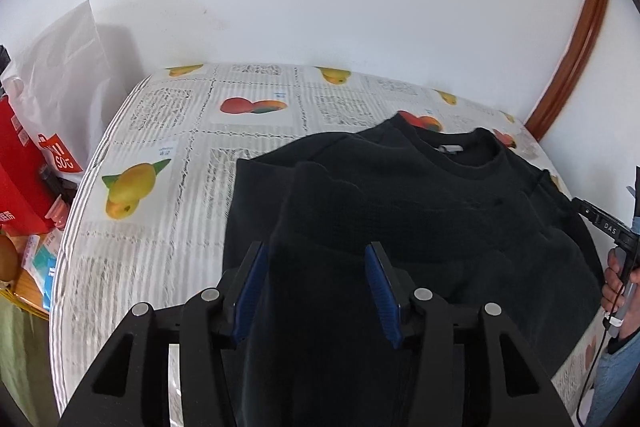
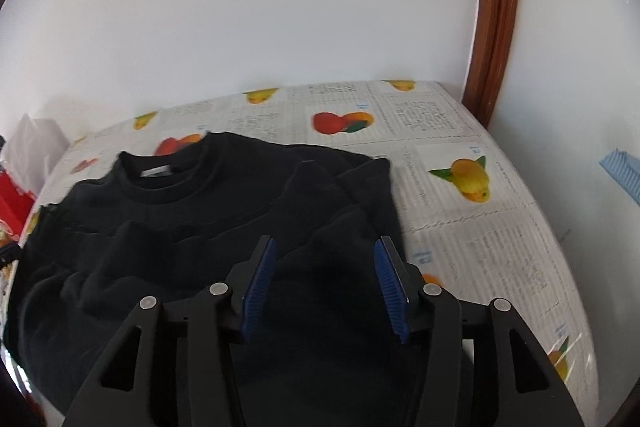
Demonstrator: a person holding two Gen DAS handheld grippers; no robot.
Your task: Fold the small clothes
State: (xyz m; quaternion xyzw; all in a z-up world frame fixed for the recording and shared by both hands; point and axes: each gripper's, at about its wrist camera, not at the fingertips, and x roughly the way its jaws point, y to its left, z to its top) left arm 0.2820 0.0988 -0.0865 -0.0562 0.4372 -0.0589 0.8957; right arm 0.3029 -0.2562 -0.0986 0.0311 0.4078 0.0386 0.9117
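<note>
Two tongs, left [image 1: 318,291] and right [image 2: 326,287], gape empty over my black knit sweater [image 2: 224,211], collar pointing ahead.

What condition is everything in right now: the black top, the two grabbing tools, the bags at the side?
Black sweatshirt: lying on the table, collar at the far end, part-folded with cloth doubled over its body.
Left tool: open, pads apart over the cloth, gripping nothing.
Right tool: open, over the cloth, gripping nothing.
Tablecloth: spread flat.
White plastic bag: standing upright.
Red bag: upright beside it.
</note>
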